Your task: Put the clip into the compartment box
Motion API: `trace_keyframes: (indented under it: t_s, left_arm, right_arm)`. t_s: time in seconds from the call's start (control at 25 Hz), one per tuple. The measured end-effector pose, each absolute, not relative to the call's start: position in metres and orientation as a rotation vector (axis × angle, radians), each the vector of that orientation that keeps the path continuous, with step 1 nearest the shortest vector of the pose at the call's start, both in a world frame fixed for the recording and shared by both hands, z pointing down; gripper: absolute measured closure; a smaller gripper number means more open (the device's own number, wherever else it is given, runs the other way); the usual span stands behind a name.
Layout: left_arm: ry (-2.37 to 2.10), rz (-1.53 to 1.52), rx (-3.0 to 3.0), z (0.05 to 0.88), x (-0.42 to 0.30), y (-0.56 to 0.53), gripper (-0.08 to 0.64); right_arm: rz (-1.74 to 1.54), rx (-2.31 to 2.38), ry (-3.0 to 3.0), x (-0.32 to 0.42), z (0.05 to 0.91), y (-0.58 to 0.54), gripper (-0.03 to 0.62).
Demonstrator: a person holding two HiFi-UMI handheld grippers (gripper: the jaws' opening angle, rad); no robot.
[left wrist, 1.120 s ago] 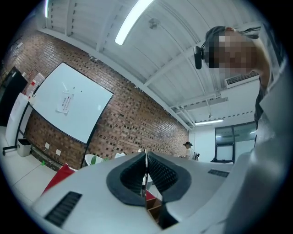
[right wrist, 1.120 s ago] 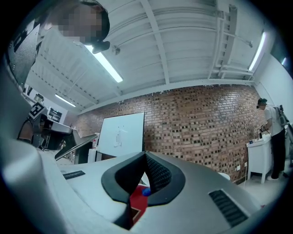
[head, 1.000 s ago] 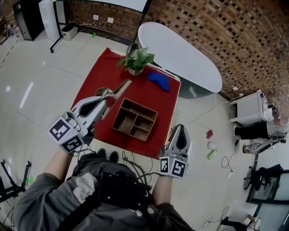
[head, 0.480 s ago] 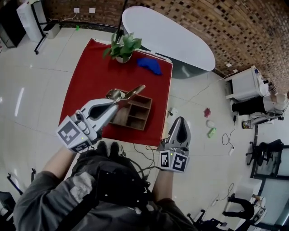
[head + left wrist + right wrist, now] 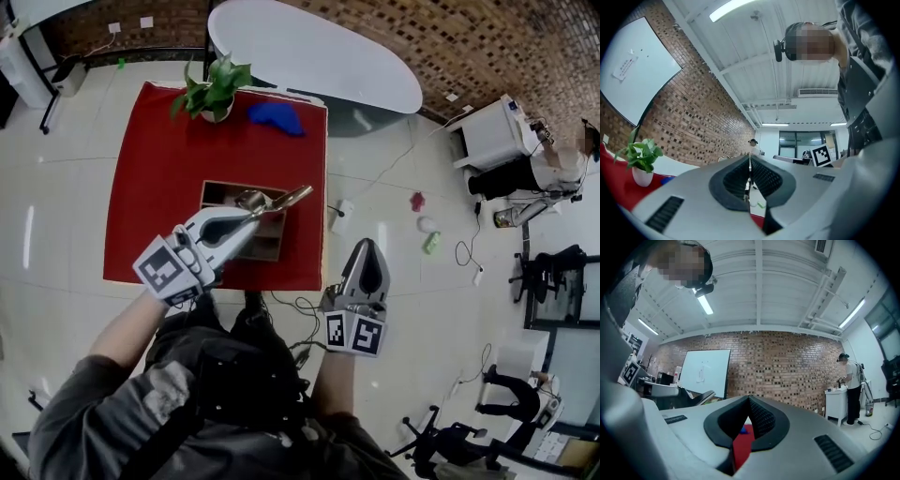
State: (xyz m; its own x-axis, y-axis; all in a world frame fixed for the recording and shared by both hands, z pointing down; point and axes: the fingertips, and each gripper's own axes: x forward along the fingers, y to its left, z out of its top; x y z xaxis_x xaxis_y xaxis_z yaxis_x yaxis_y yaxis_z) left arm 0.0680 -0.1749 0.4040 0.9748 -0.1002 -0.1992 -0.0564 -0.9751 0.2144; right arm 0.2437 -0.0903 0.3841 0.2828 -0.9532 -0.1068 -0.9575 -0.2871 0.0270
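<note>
Clip (image 5: 281, 200) sits pinched in the closed fingers of the left gripper (image 5: 249, 212), poised directly above the compartment box (image 5: 214, 187) on the red counter (image 5: 159, 178) (seemingly lined up over its right-hand side, though which cell I cannot tell). That height likely leaves room to lower and release. Right gripper (image 5: 365, 247) hangs off the counter's edge, fingers closed on nothing, clear of the drop.

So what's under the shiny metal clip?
The brown wooden compartment box on the red tabletop. The left gripper and shiny metal clip cover some of its compartments.
</note>
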Motion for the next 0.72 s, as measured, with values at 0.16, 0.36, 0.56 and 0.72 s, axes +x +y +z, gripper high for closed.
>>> trace_keyframes:
  t_s: [0.16,0.36,0.56,0.72]
  left_arm:
    - [-0.148,-0.276,2.915,0.427,0.105,-0.182,0.524]
    - [-0.198,-0.272,2.911,0.451,0.152,-0.189,0.523]
    - [-0.221,-0.241,2.93,0.475,0.175,-0.192,0.523]
    - [-0.268,-0.204,2.939,0.49,0.179,-0.191,0.523]
  right_arm:
    - [0.153,-2.454,1.886,0.279,0.392,-0.096,0.594]
    - [0.168,-2.411,1.953,0.337,0.402,-0.113,0.594]
    - [0.145,-2.346,1.964,0.37,0.416,-0.128,0.592]
    - [0.101,-2.298,1.986,0.378,0.428,-0.136,0.592]
